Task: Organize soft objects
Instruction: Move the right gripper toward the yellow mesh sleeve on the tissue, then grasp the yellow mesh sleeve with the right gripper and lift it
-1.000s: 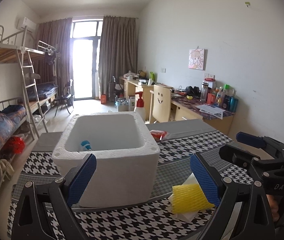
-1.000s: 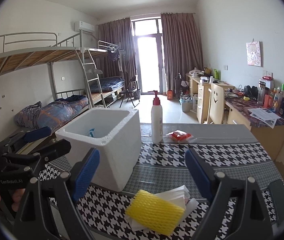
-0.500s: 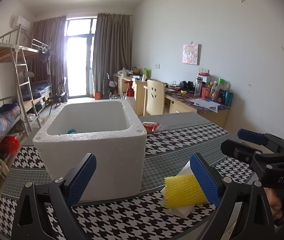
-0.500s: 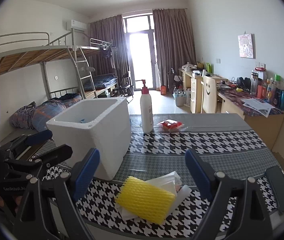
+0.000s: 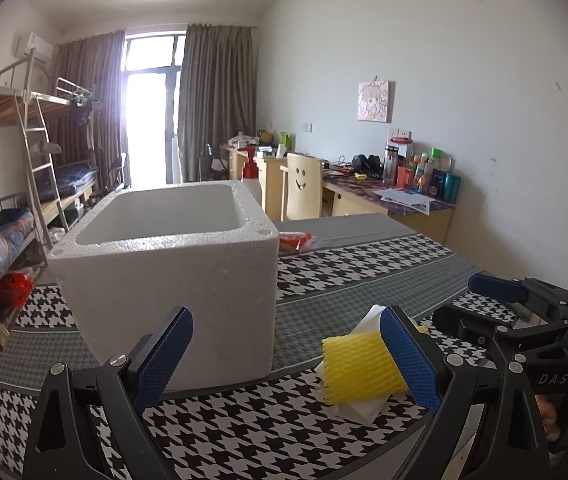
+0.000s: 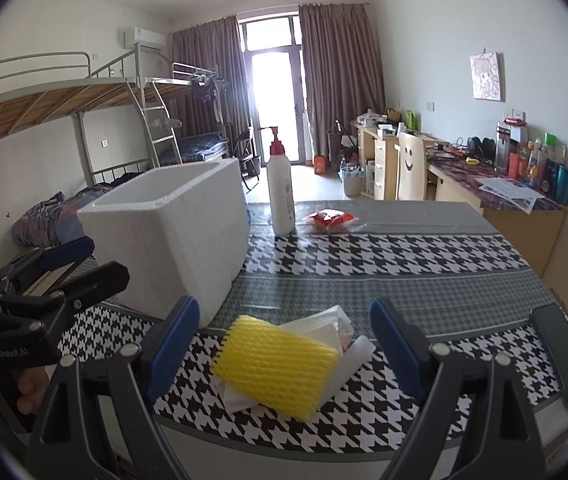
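Note:
A yellow foam net lies on white foam sheets near the table's front edge; it also shows in the left wrist view. A white styrofoam box stands to its left, also in the right wrist view. My left gripper is open and empty, low in front of the box. My right gripper is open and empty, just short of the yellow net, which lies between its fingers in view. Each gripper shows in the other's view, the right and the left.
A white pump bottle and a red packet stand at the table's far side. A dark phone lies at the right front edge. The houndstooth tablecloth covers the table. Bunk beds and desks stand beyond.
Both grippers have dropped lower and drawn back toward the table's front edge. The box's inside and the blue item in it have gone out of sight. Both stay open.

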